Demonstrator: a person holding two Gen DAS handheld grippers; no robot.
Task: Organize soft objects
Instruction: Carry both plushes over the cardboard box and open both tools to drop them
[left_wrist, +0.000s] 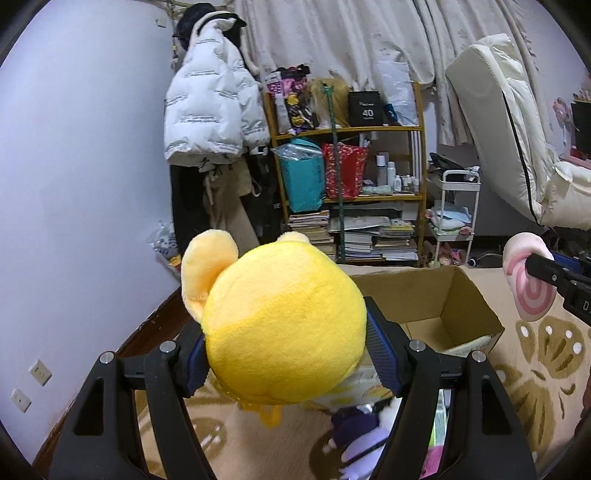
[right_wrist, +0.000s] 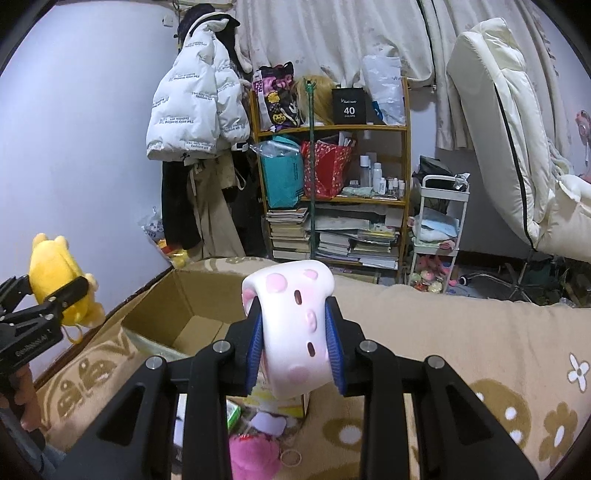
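Yellow plush (left_wrist: 284, 325): you have it clamped between the pads of your left gripper (left_wrist: 286, 354), round head toward the lens, ear up and left, lifted off the blanket.
Pink-and-white plush (right_wrist: 295, 325): your right gripper (right_wrist: 297, 349) is squeezed tight on it, long axis running away from the camera.
Cardboard box (left_wrist: 439, 295): open, apparently empty, lying ahead of both tools on the patterned blanket (right_wrist: 480, 350); from the left gripper it sits far and to the right, from the right gripper far and to the left.
Key relation: the box mouth lies between your two hands, and I judge the yellow plush is nearer to it.
Nearer clutter: a purple-and-white plush (left_wrist: 365, 439) and a bright pink plush (right_wrist: 251, 454) lie below the grippers, beside a small carton (right_wrist: 291, 402).
Obstruction: the box's raised near flap (right_wrist: 162, 295); both hands converging could collide.
Background: bookshelf (left_wrist: 347, 170), hanging white jacket (left_wrist: 214, 107), well clear.
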